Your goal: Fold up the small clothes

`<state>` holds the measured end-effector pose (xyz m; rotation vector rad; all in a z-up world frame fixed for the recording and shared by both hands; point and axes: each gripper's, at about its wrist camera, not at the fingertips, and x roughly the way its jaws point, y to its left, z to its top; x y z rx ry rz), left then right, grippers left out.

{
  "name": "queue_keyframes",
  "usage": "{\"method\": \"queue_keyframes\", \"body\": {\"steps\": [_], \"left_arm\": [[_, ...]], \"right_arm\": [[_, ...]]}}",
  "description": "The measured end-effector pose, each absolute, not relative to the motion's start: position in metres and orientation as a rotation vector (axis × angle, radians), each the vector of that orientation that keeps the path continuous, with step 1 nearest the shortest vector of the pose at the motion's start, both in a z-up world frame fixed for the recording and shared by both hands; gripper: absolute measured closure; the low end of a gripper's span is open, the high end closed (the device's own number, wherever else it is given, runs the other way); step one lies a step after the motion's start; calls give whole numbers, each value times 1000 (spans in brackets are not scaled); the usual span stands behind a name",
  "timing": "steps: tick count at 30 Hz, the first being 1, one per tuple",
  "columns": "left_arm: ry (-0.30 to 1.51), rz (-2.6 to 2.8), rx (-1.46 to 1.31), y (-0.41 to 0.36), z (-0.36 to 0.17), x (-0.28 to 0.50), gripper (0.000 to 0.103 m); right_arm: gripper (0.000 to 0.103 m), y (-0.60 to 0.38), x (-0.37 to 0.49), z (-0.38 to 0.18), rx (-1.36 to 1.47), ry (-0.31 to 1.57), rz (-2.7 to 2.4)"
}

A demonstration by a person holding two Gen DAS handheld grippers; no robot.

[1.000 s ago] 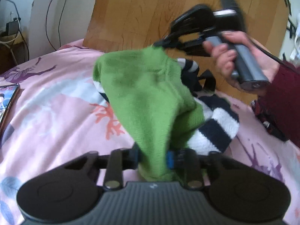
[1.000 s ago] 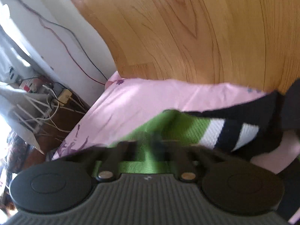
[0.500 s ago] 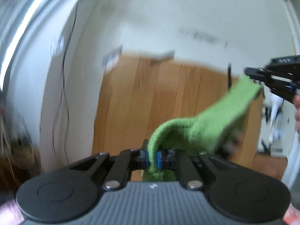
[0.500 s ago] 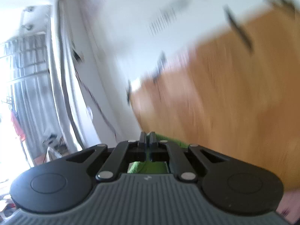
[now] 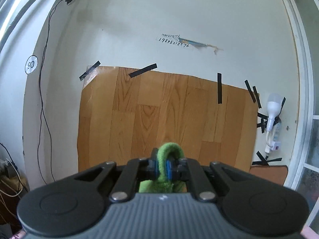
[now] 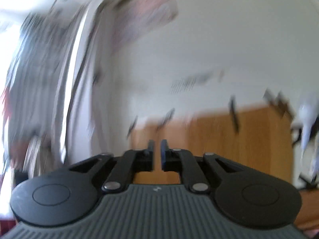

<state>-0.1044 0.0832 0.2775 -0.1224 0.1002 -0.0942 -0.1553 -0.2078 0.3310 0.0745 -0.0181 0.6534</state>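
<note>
You are working in a lived-in room of a home, most likely a bedroom: ahead of you a plain off-white painted wall [image 5: 139, 20] carries a wood-grain vinyl sheet [image 5: 165, 119] stuck up with strips of black tape [image 5: 142, 70], and a row of handwritten digits [image 5: 173, 42] is scrawled above it. A white bulb lamp [image 5: 273, 107] plugs into a white power strip [image 5: 276, 133] hanging on your right, while thin black cables [image 5: 42, 91] trail down the wall on your left. The right wrist view is badly blurred, yet you can make out pale grey curtains [image 6: 43, 83] beside a bright window.
</note>
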Motion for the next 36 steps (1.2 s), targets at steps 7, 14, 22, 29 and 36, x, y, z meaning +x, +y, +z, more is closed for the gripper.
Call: {"method": "queue_keyframes", "body": {"steps": [7,14,22,29,36], "left_arm": [[69,-112,-103,78,301,-115,96],[73,-115,-60,58,301,-123,96],[-54,-69,-116,84,331,-164,96],[-239,-67,-100,79,386,-210,96],[-238,-51,-77,79,433,-199,96]], "right_arm": [[54,-152,-198,117,-221,229,756],[30,-91,-181,64,-292,251,794],[93,-153,-149,137,-136,172,619],[93,-231,-152,300,-69,-137,435],[93,-237,-140,392,-38,-203,420]]}}
